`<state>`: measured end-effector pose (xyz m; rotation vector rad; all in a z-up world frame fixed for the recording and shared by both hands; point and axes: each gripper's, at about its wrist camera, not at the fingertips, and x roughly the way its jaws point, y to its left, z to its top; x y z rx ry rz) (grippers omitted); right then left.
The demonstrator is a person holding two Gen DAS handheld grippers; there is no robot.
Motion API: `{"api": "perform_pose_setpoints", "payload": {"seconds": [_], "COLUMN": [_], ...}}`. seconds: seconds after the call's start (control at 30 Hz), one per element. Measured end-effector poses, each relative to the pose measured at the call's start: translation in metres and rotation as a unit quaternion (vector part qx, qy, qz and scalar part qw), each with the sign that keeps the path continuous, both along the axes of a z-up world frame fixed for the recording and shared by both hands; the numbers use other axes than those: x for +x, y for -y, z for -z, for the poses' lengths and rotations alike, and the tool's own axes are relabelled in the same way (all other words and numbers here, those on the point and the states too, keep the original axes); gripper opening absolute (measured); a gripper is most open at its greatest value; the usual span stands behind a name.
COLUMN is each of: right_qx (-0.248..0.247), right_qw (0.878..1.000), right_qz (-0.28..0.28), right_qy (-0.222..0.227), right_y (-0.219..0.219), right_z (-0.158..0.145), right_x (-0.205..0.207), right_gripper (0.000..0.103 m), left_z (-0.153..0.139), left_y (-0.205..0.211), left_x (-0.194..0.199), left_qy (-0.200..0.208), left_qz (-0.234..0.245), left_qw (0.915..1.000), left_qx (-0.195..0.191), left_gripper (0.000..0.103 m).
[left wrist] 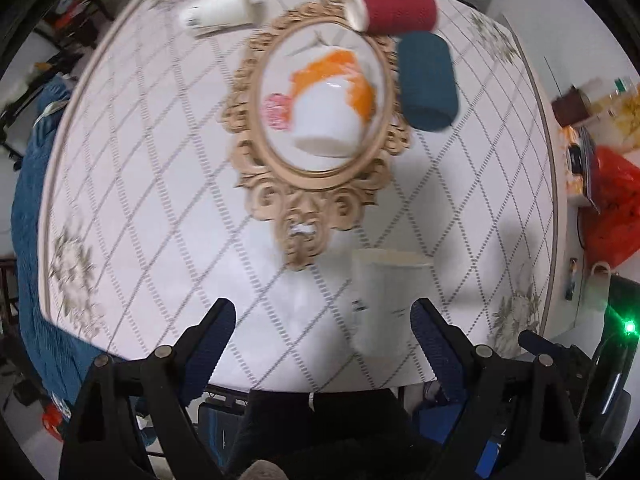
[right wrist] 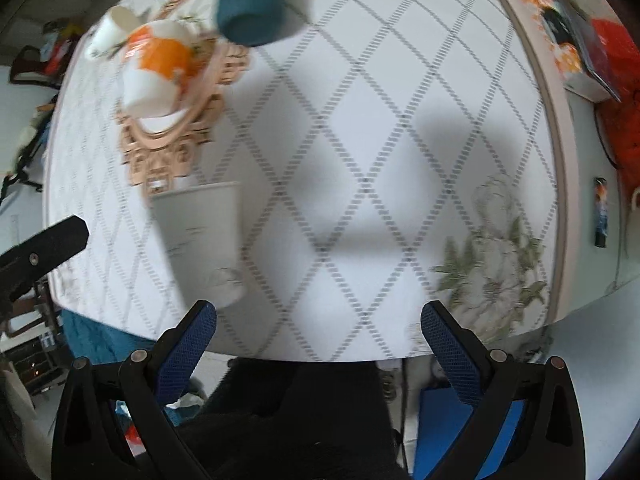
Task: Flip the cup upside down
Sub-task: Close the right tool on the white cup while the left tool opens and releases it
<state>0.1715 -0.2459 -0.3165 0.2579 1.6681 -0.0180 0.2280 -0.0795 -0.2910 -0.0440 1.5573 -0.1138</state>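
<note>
A paper cup [left wrist: 390,300] stands upright near the table's [left wrist: 160,184] front edge, just in front of an ornate frame [left wrist: 316,120] lying flat at the centre. A cup [left wrist: 332,114] sits mouth-down on the frame. Behind it a sleeved cup [left wrist: 394,8] lies on its side; another [left wrist: 428,82] stands at the frame's right. A second paper cup [left wrist: 218,8] lies toppled at the far left.

teal cup [right wrist: 253,0] cropped, paper cup [right wrist: 202,240] blurred
</note>
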Motion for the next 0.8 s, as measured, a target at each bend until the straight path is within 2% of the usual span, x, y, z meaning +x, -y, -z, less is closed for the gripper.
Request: {"api": "perform_pose_setpoints", "payload": {"seconds": [0.27,0.33,0.6,0.8], "right_qx": [0.014,0.027,0.039,0.044], "right_qw": [1.0,1.0,0.999,0.999], "right_qz": [-0.017,-0.011,-0.001,0.003], "right_qy": [0.005,0.008,-0.006,-0.007], "right_y": [-0.042,-0.049,-0.066,-0.071], "right_z": [0.005,0.011,0.032,0.038], "right_x": [0.014,0.019,0.028,0.024], "right_gripper": [0.102,0.098,0.07,0.058], "left_z": [0.019,0.026,0.052,0.059], "left_y": [-0.044,-0.054,-0.071,-0.073], "left_x": [-0.024,-0.029,-0.046,-0.055], "left_qy": [-0.012,-0.019,-0.044,-0.047], "left_qz": [-0.054,-0.065,-0.082,-0.08], "left_qw": [0.9982,0.9973,0.9951,0.9951], "left_qx": [0.021,0.027,0.034,0.034], "left_gripper": [0.09,0.089,0.089,0.09]}}
